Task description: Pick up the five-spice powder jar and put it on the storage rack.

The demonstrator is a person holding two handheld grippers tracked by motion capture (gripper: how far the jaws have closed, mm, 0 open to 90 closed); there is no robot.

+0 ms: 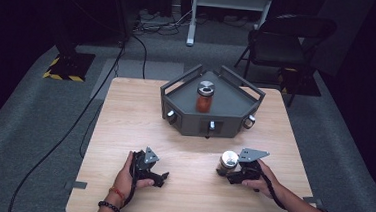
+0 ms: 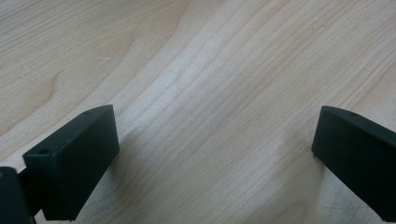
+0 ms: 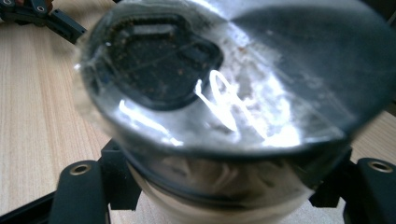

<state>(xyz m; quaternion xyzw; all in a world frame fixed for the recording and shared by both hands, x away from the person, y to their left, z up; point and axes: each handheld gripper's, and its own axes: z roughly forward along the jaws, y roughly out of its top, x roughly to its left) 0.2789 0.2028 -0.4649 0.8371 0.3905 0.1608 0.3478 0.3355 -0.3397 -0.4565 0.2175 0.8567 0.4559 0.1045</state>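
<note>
A small jar with a shiny silver lid (image 1: 229,160) stands on the wooden table (image 1: 135,112) at the right front. My right gripper (image 1: 230,170) is shut on it from the right side. In the right gripper view the jar's lid (image 3: 224,84) looms large and blurred, with pale contents below it and a black jaw on either side of the jar's body. My left gripper (image 1: 158,178) rests on the table at the left front, open, and its jaws stand wide apart over bare wood (image 2: 215,93) with nothing between them.
A grey angular tray (image 1: 210,123) with raised walls and front knobs sits at the table's far middle, and a second jar with orange-red contents (image 1: 204,98) stands upright in it. A folding chair (image 1: 280,42) and floor cables (image 1: 74,123) lie beyond the table.
</note>
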